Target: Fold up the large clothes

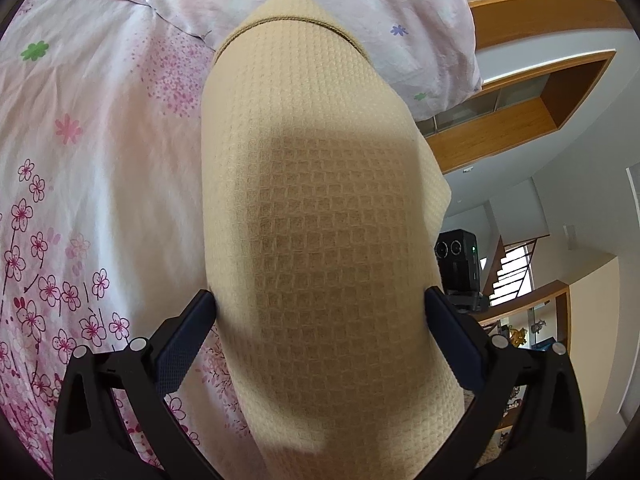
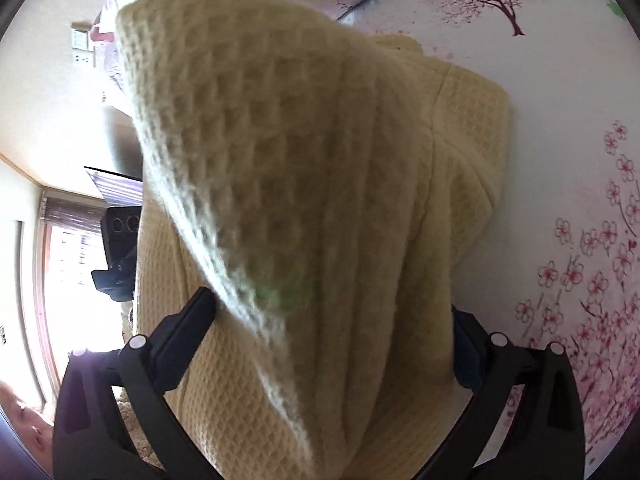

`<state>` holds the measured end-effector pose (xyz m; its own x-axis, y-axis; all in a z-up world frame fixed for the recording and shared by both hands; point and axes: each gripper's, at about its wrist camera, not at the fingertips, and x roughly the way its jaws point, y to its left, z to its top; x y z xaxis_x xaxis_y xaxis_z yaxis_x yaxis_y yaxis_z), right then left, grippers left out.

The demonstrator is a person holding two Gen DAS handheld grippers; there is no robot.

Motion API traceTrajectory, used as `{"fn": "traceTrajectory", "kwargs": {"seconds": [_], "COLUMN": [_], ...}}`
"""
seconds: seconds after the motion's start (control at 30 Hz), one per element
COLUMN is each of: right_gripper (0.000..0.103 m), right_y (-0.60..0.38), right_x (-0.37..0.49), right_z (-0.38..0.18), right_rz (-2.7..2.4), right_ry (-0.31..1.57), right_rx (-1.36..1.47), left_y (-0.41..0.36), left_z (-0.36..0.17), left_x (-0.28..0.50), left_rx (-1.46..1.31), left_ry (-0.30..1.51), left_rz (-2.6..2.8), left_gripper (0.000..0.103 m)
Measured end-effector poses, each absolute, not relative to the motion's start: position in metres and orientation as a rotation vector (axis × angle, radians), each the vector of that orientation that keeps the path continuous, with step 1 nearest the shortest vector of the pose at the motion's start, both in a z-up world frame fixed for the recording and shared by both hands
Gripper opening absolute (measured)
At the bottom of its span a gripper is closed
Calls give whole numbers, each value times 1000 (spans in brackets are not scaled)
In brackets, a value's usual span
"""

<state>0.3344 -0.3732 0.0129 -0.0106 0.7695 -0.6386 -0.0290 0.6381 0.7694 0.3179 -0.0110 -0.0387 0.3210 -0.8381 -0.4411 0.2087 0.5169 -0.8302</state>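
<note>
Lengthwise, the beige waffle-knit garment runs from near to far over the floral bed, hem at the far end, draped between the spread fingers of both the left hand-held gripper and right hand-held gripper.

no words, numbers, labels or brand marks can be read anywhere in either view; the bedsheet carries only printed flowers, and the waffle garment is plain.
</note>
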Motion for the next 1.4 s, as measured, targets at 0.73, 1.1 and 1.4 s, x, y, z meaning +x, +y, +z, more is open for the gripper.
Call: {"fn": "traceTrajectory", "kwargs": {"seconds": [0.73, 1.1, 1.4], "right_gripper": [84, 77, 90], "right_y": [-294, -228, -261], "right_x": [323, 352, 325], "right_z": [36, 6, 22], "right_rz": [944, 840, 631], "right_ry": [1284, 1343, 1299], "right_rx": [708, 643, 588], "left_y": [44, 122, 112], "left_z": [13, 33, 34], "left_x": [288, 294, 287], "left_rx": [-692, -490, -393], "left_ry": [895, 939, 911], "left_rz": [-766, -464, -352], "left_gripper": [100, 95, 97]}}
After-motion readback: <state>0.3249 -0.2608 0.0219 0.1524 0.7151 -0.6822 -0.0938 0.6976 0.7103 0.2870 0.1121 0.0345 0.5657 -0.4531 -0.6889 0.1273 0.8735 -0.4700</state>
